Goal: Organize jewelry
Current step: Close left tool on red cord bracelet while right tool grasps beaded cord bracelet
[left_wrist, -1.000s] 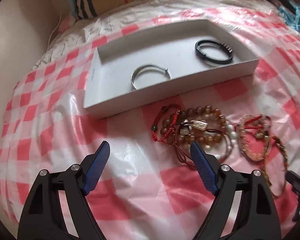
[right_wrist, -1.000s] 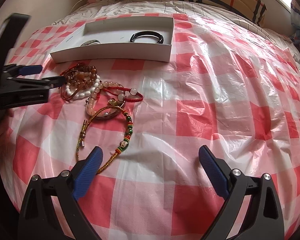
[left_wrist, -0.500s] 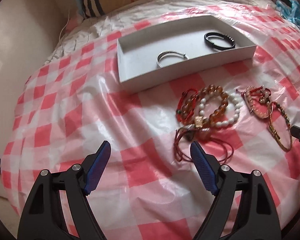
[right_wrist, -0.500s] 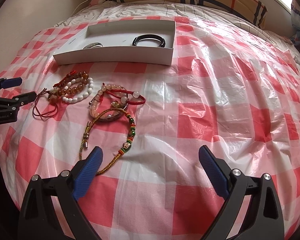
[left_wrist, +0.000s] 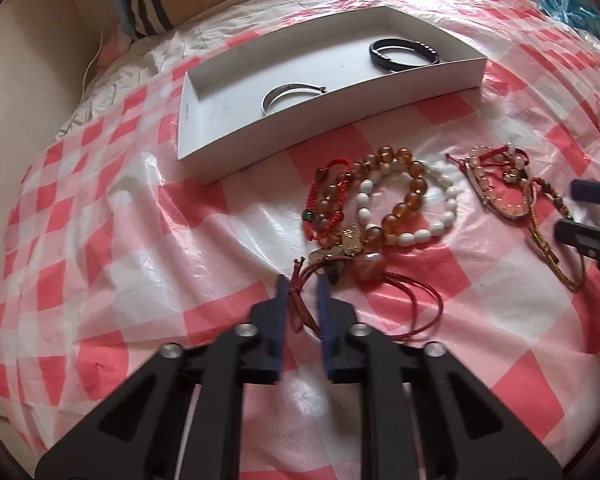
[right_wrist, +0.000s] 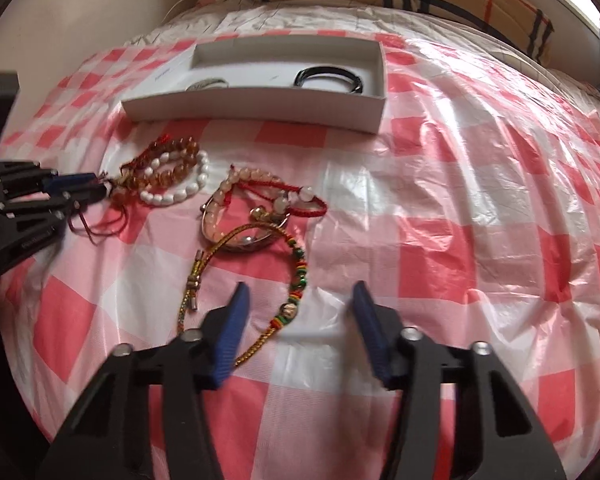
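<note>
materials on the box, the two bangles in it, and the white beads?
Box: looks like matte white card, with thin folded walls. Silver bangle: probably polished metal, given its bright rim glint and open ends. Black bangle: glossy, maybe plastic or coated metal; can't tell. White beads: opaque, smooth, with soft highlights; shell, stone or plastic.

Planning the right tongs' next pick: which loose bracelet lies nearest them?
The gold braided cord bracelet with green and red beads: it runs between the right tongs, while the beaded ones lie farther toward the white box.
</note>
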Action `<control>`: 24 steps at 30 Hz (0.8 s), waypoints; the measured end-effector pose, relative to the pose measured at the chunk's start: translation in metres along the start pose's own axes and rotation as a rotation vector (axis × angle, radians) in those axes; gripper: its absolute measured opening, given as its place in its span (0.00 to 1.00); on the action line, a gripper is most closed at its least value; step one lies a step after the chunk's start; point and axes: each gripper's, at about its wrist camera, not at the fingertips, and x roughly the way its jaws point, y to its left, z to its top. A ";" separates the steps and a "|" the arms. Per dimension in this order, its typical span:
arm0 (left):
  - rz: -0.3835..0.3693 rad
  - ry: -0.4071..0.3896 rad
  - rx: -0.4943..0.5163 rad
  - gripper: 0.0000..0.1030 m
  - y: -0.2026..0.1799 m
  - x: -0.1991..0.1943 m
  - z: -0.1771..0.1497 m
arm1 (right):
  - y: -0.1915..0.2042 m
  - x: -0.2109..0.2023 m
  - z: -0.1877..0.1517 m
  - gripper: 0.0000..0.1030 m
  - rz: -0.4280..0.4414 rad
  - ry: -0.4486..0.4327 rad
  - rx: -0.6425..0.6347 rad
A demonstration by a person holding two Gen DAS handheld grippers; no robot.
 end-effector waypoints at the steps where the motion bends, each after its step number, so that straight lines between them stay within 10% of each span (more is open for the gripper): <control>1: -0.025 -0.006 -0.020 0.05 0.003 -0.003 -0.001 | 0.002 0.000 0.000 0.25 0.016 -0.002 -0.011; 4: -0.128 -0.042 -0.119 0.05 0.019 -0.017 -0.005 | 0.004 -0.002 -0.002 0.09 0.031 -0.010 -0.014; 24: -0.212 -0.315 -0.208 0.05 0.010 -0.091 -0.014 | -0.035 -0.079 -0.005 0.09 0.351 -0.369 0.270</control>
